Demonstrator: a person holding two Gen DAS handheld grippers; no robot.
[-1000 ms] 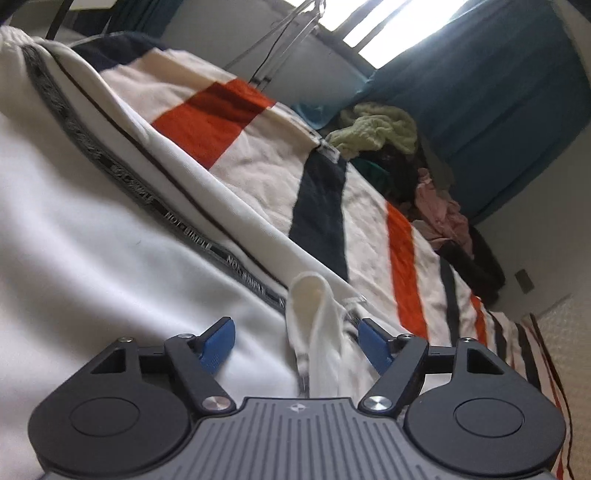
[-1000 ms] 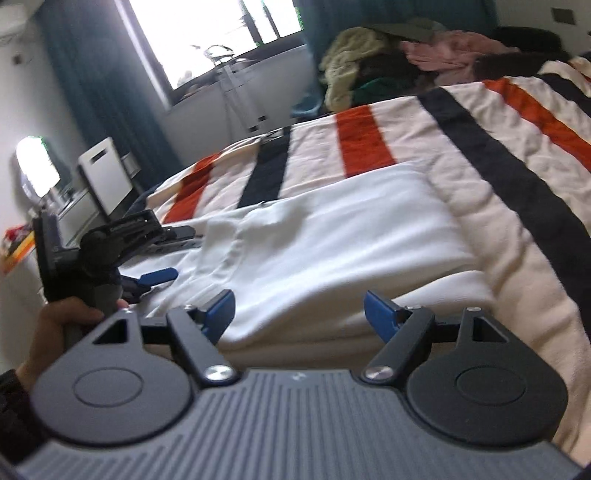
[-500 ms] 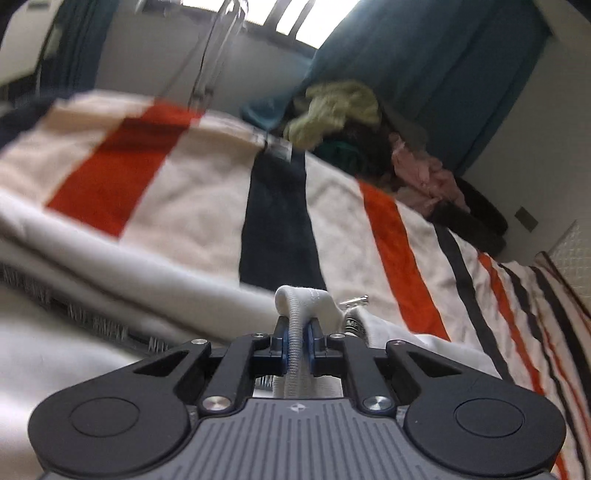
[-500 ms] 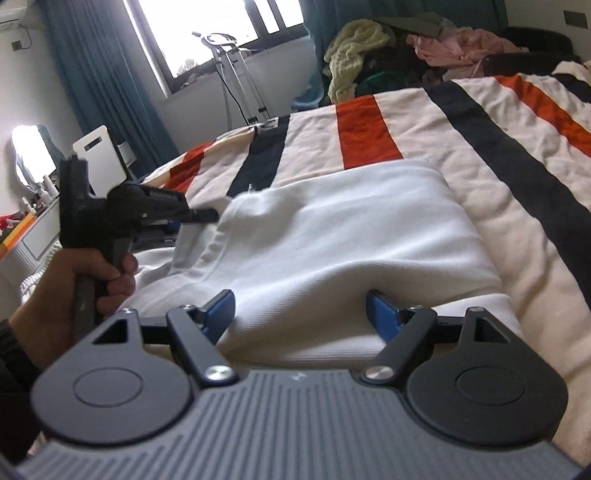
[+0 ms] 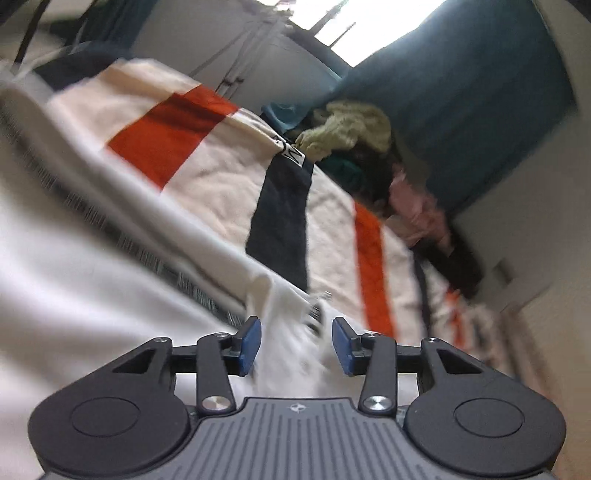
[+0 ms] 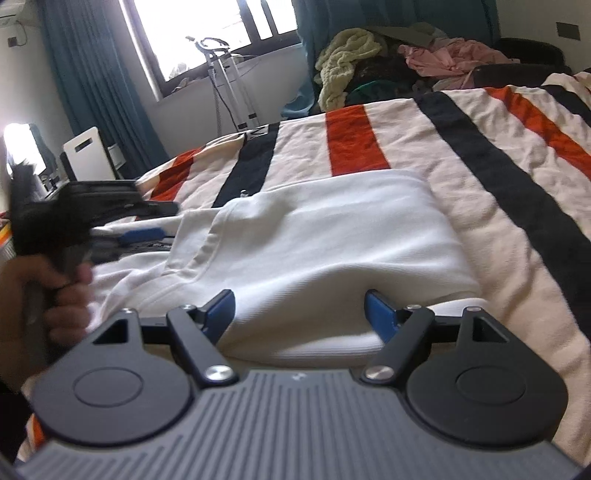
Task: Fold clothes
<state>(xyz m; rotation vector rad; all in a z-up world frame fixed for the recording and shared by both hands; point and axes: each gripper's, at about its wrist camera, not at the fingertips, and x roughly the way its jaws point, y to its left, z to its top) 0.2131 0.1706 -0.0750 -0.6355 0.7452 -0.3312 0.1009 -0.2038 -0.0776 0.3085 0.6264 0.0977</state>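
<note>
Room: bedroom with teal curtains and a bright window.
Bed: striped blanket, cream with orange and dark stripes.
Clothes: white garment lies folded on the blanket; a heap of other clothes sits past the blanket's far edge.
Left gripper: blue pads apart, a white fold between them but not pinched; pretty blurry.
Right gripper: wide open, nothing held, fingers straddling the garment's near edge.
</note>
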